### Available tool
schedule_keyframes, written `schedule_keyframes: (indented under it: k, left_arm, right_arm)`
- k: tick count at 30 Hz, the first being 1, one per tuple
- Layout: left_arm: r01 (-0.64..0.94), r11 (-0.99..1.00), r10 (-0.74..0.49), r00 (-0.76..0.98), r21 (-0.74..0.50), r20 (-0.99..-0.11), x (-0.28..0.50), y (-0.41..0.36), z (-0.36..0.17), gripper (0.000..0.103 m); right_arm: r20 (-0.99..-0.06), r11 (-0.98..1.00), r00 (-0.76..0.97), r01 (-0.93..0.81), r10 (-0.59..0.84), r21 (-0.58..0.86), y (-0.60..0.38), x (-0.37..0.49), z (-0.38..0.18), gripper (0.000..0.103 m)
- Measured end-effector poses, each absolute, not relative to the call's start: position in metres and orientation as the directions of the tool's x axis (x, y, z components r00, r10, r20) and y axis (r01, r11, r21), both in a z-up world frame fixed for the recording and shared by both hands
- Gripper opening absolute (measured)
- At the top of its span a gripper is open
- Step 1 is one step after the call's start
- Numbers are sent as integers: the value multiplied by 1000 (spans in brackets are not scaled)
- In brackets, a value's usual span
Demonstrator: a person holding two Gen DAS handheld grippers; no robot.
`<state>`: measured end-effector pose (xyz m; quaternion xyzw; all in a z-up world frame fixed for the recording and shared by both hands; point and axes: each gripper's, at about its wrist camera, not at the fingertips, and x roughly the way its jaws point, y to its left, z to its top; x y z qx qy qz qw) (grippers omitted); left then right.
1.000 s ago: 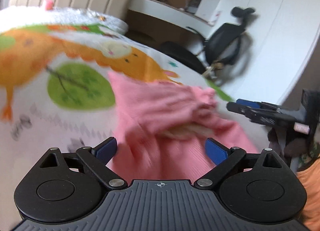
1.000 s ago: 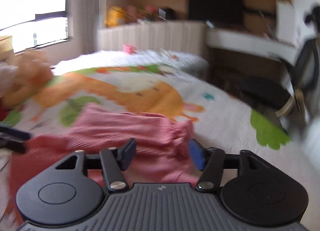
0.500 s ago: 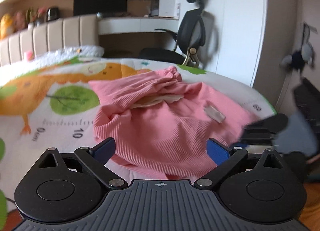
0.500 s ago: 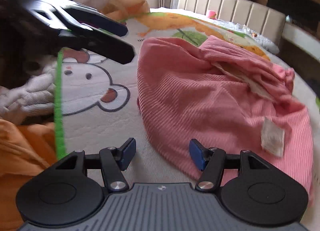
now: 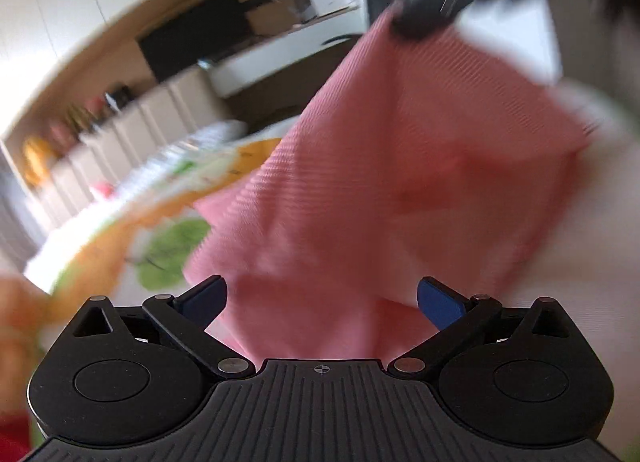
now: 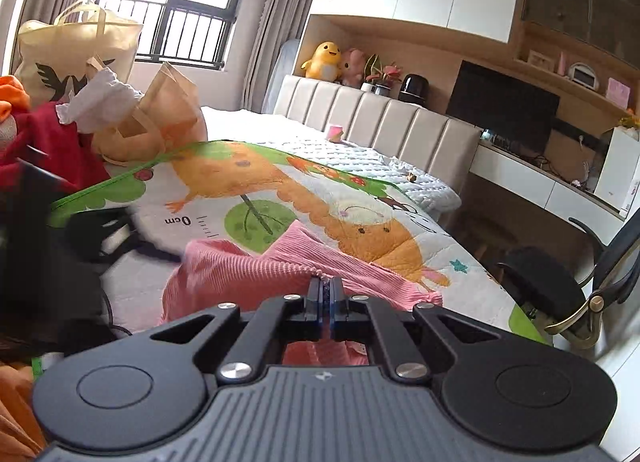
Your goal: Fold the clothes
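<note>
A pink ribbed garment hangs lifted in the left wrist view, held at its top edge by my right gripper, blurred at the upper right. My left gripper is open, its blue pads on either side of the garment's lower part without closing on it. In the right wrist view my right gripper is shut on the pink garment's edge, above the cartoon play mat on the bed.
A pile of red, orange and white clothes and cloth bags sits at the left. The padded headboard runs along the back. A desk and black office chair stand at the right.
My right gripper has shut on the pink garment's edge and lifted it off the mat. The left gripper has swung under the hanging cloth, still open.
</note>
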<state>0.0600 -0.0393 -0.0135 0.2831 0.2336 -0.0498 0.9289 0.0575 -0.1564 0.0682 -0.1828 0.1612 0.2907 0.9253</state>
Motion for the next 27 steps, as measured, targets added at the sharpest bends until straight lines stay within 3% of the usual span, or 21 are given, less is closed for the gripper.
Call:
schedule_keyframes:
  k: [2,4,5,6,8,11,15,19,21,25,27]
  left_arm:
    - [113,802,151,912,587,-381,80,-37,-18,103]
    - [17,807,217,921,591,-323,90,-24,-8,103]
    - [-18,817,232,925,576,-301,91,-17,-1,103]
    - [-38,836,230,930,547,-287,88,-8,11,103]
    - [-86,853,243,938,514,-247,79,8,30,103]
    - [-135,856,269,941,500,-205,69,23,50,103]
    - [-152,872,278,937,466,-213,69,33,60,103]
    - [-141,874,279,929,465,-242,61,44,53,103]
    - [-108,877,262,924,468,-279,49,47,40,103]
    - [-11,878,241,875,479,-421,36,53,-5,103]
    - [-9,867,266,854,499,-447,36,59,-17,103]
  right_arm:
    - [-417,762,773,-601,478,-239,-162,53,63,3]
    - [-426,757,776,-598,466,-262,-172,42,51,10]
    - [-434,748,782,-593,448,-297,-174,34,41,28]
    - [-444,733,786,-591,430,-335,-176,26,29,52]
    - [-463,699,794,-586,394,-411,-178,11,6,62]
    - [-491,664,808,-565,326,-490,-177,3,-22,62]
    - [-494,679,839,-502,229,-536,-176,20,-39,61]
    - [-330,775,942,-246,51,-582,-201,45,-19,61]
    - [-293,812,956,-145,-33,-565,-220,53,-8,62]
    - [-433,784,900,-235,-48,-574,-233,52,-44,63]
    - [-446,760,892,-238,-75,-605,-234,52,-62,62]
